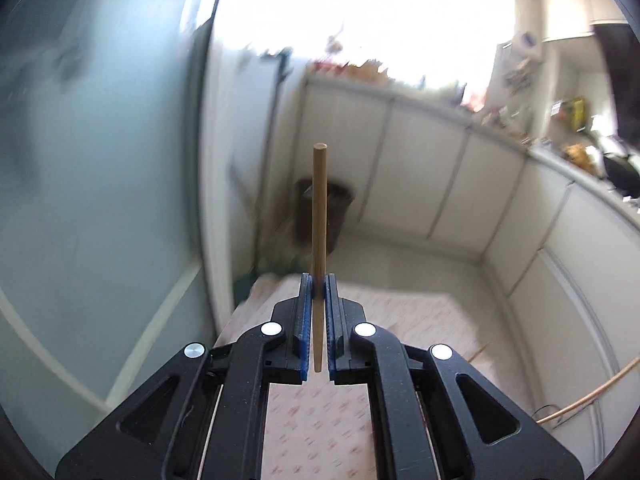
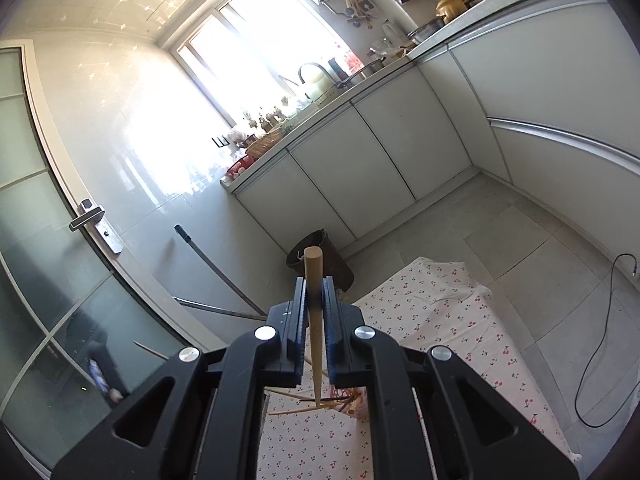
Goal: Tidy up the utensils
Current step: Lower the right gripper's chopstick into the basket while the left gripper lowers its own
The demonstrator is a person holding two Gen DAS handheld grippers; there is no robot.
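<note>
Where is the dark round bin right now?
The dark round bin stands on the floor against the white cabinets, just beyond the cherry-print cloth; in the right wrist view, the held wooden chopstick crosses it.
</note>
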